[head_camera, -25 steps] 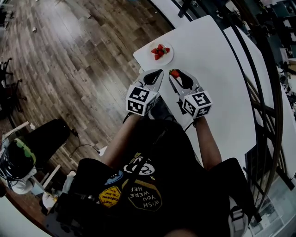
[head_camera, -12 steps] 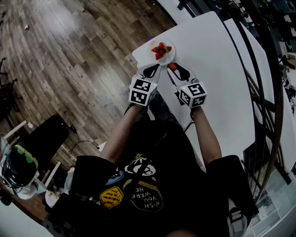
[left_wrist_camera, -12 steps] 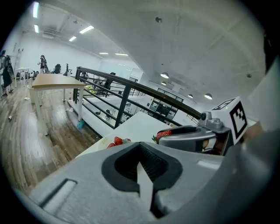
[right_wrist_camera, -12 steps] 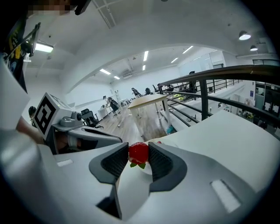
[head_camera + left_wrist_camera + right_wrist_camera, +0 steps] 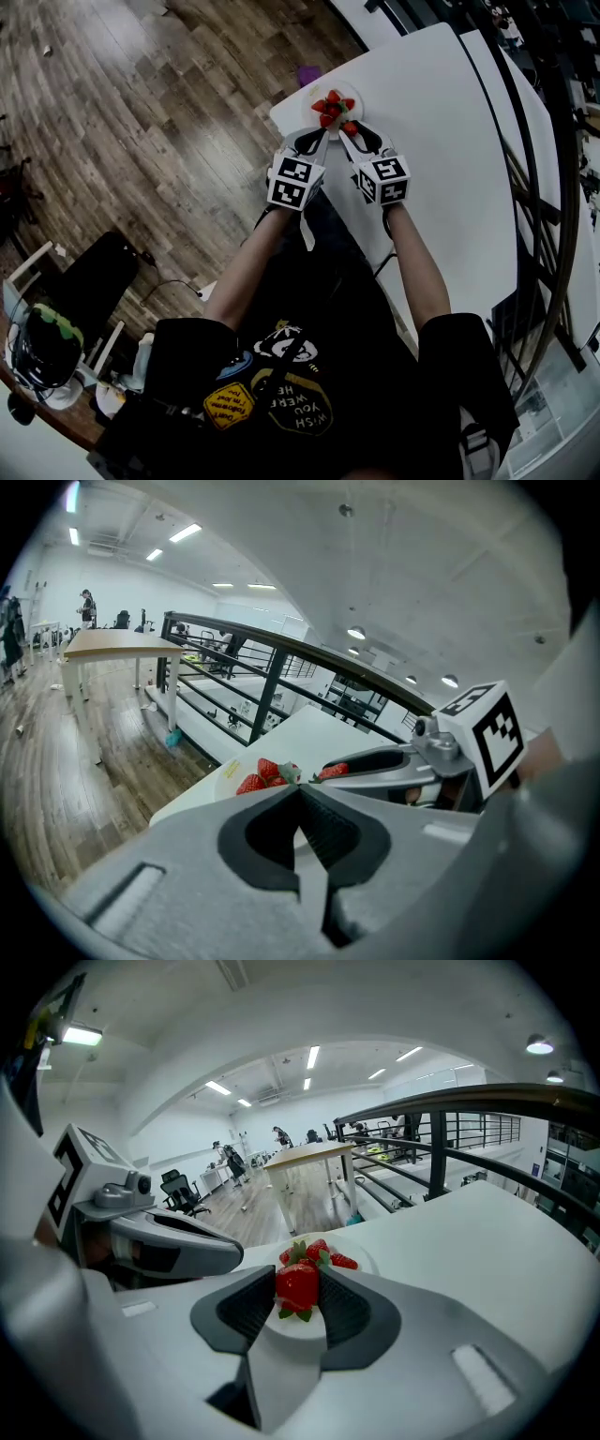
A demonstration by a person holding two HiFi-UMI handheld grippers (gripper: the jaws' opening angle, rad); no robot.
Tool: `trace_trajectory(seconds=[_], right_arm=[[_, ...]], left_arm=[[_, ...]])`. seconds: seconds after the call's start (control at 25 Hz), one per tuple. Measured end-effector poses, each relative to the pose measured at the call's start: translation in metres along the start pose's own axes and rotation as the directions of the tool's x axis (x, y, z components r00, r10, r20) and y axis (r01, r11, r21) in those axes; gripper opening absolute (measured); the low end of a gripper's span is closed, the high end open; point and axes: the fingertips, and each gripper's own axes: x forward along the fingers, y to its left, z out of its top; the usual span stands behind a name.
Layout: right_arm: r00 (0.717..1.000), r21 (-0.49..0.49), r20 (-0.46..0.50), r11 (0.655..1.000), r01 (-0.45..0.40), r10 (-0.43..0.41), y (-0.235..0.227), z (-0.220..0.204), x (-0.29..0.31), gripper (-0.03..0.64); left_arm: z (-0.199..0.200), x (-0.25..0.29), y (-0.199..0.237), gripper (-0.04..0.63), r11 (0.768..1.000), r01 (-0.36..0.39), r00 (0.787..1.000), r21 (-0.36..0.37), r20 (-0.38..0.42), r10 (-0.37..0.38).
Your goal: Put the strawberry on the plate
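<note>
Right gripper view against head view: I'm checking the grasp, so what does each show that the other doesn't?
Only the right gripper view shows the jaws of the right gripper pressed on both sides of the strawberry. Only the head view shows the person's forearms, the wooden floor and the table in full outline. Both show the plate with other strawberries on it, and the left gripper alongside.

Left tool [image 5: 299, 789] jaws together, strawberries [image 5: 260, 775] on plate [image 5: 228, 772] beyond
</note>
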Motion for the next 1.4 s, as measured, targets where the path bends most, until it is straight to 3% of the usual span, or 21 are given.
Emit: trace_trajectory(seconds=[0.36,0.72,1.0,1.4], right_arm=[[0.993,-0.084,-0.117,0.996,0.014,-0.023,-0.009,-0.028,0.046,0.147],[0.985,-0.172,-0.158,0.984,0.039,-0.067,-0.01,-0.034,0.057,0.147],[0.996,-0.163,-0.073,0.986,0.037,-0.05,-0.008,-0.019,0.041,0.165],[0.991,-0.128,0.107,0.987,0.097,-0.083,0.004,0.024,-0.026,0.076]], left_arm=[[-0.015,0.016,0.023,-0.002,1.0,-0.015,0.999,-0.019,-0.037,0.014],[-0.016,0.012,0.029,-0.002,0.999,-0.02,0.999,-0.03,-0.037,0.019],[-0.009,0.007,0.018,-0.001,0.999,-0.024,1.0,-0.042,0.004,0.024],[0.017,-0.035,-0.008,-0.002,0.998,-0.055,0.993,-0.043,0.098,0.059]])
